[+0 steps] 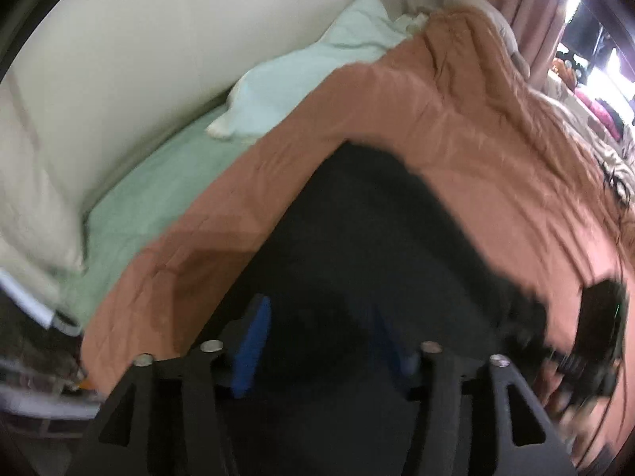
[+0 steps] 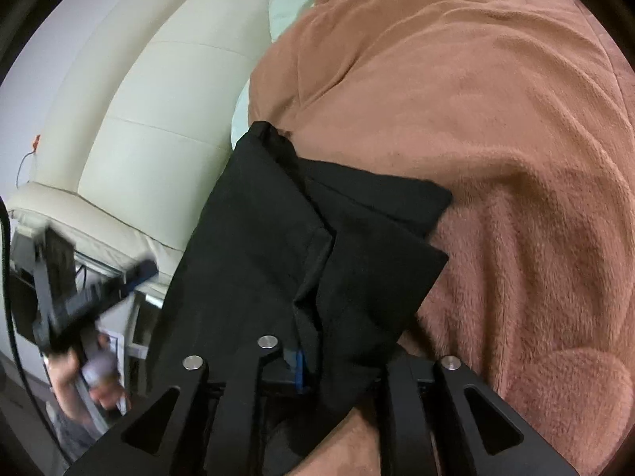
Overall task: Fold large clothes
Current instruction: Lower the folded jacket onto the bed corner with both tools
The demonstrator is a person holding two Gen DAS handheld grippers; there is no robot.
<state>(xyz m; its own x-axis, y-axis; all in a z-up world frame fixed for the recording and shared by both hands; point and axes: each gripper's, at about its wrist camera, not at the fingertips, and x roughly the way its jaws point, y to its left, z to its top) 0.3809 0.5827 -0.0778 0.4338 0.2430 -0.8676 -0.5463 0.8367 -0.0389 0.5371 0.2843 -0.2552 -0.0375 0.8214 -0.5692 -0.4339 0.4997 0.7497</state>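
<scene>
the black garment [image 2: 317,246] lies in folded layers on the brown fleece blanket [image 2: 496,158], just beside the blanket's edge nearest the cream headboard [image 2: 131,127], with its near part draped over the right gripper [image 2: 333,361].

right gripper: the jaws stand close together and cloth bunches down between them, but the fabric hides the pads, so i cannot tell if they pinch it or have let it slip.

left gripper [image 1: 325,341]: jaws clearly apart, one blue pad [image 1: 254,349] bare, the dark cloth [image 1: 357,238] spread just beyond it on the blanket, nothing clamped. from the right wrist view that gripper hangs blurred, off the blanket's headboard side.

handling, as a guess: this looks thin, light and floppy, no stiffness at all, so it should sag from wherever it is pinched, and the plush blanket may drag on it. best hold seems to be the folded corners and doubled hems, where the layers give the pads something to bite.

a pale green pillow [image 1: 317,75] sits at the blanket's far end.

labels, brands, writing: none readable anywhere.
</scene>
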